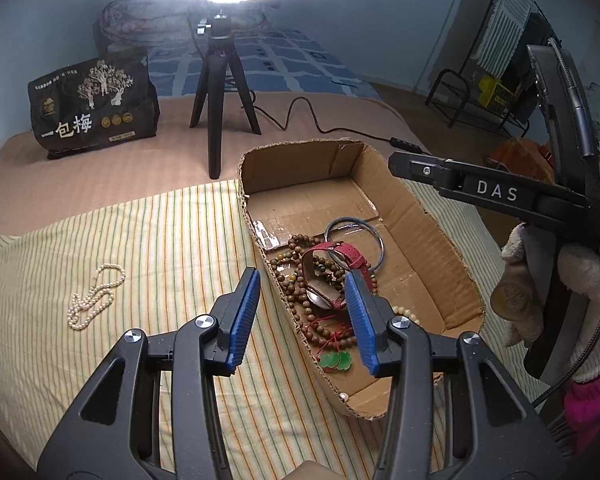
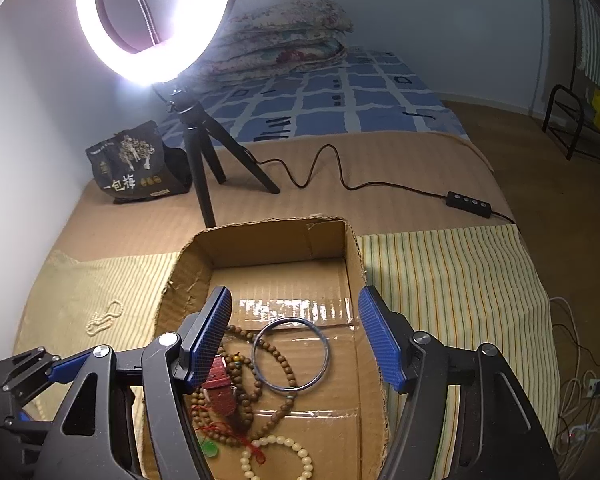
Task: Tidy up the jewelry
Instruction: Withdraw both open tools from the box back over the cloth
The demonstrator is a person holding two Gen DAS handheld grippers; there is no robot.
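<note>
We hold the left gripper (image 1: 305, 309) and right gripper (image 2: 296, 334) over the cardboard box (image 1: 428, 216), jaws spread, pinching nothing; a pearl necklace (image 1: 96, 298) lies outside.

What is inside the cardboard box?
Inside the cardboard box lie a metal bangle, a red-strapped watch, brown wooden beads, cream beads and a green pendant. The pile hides anything underneath.

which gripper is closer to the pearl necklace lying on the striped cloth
Left. The left gripper hangs over the cardboard box's near-left wall, on the side facing the pearl necklace. The right gripper is over the box interior, farther from the necklace.
</note>
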